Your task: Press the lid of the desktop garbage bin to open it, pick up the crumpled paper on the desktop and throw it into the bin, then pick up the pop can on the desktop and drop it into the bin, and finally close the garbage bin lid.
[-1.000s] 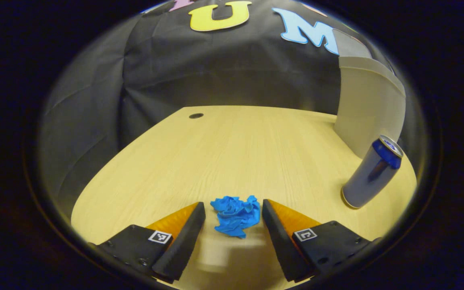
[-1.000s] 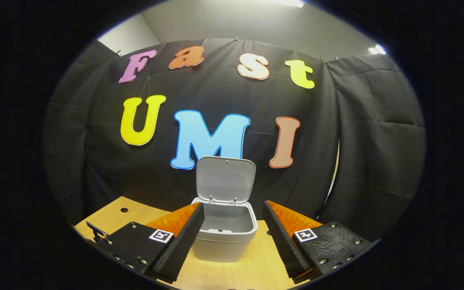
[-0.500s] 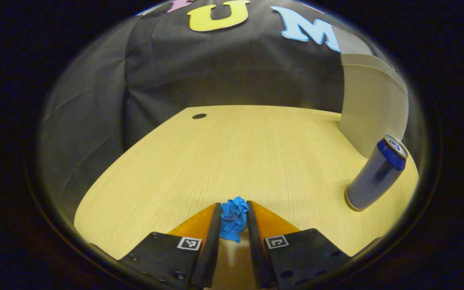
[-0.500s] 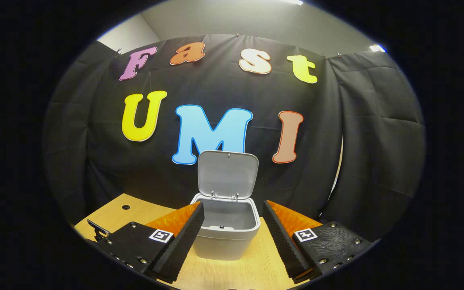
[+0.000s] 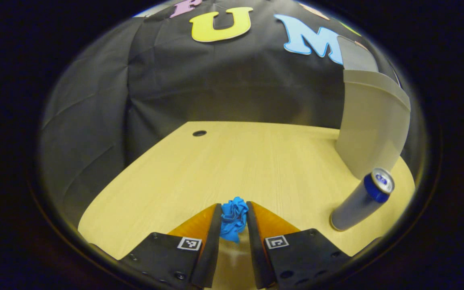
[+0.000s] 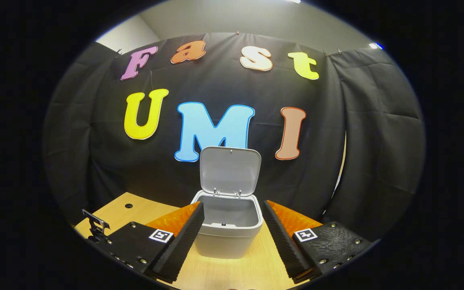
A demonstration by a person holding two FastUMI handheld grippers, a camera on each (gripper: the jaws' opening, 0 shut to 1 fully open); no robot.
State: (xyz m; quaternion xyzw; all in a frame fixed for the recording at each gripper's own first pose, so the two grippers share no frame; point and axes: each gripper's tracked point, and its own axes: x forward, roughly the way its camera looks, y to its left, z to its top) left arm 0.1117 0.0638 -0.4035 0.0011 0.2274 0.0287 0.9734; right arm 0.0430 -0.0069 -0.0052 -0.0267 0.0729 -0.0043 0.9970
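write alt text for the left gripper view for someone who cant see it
The left gripper is shut on a crumpled blue paper over a light wooden desktop. To the right a pop can stands upright beside the grey garbage bin.

This is a staged recording booth inside an office-like room, not a lived-in home. Black cloth (image 6: 373,133) hangs in creased panels as a backdrop, clipped along its top edge, and above it a plain pale wall (image 6: 252,18) and bright ceiling lights show. The pale wood-grain bench (image 5: 232,161) has a round cable hole (image 5: 199,133), as office desks do. A small grey garbage bin (image 6: 228,231) stands on it with its lid (image 6: 230,170) raised.
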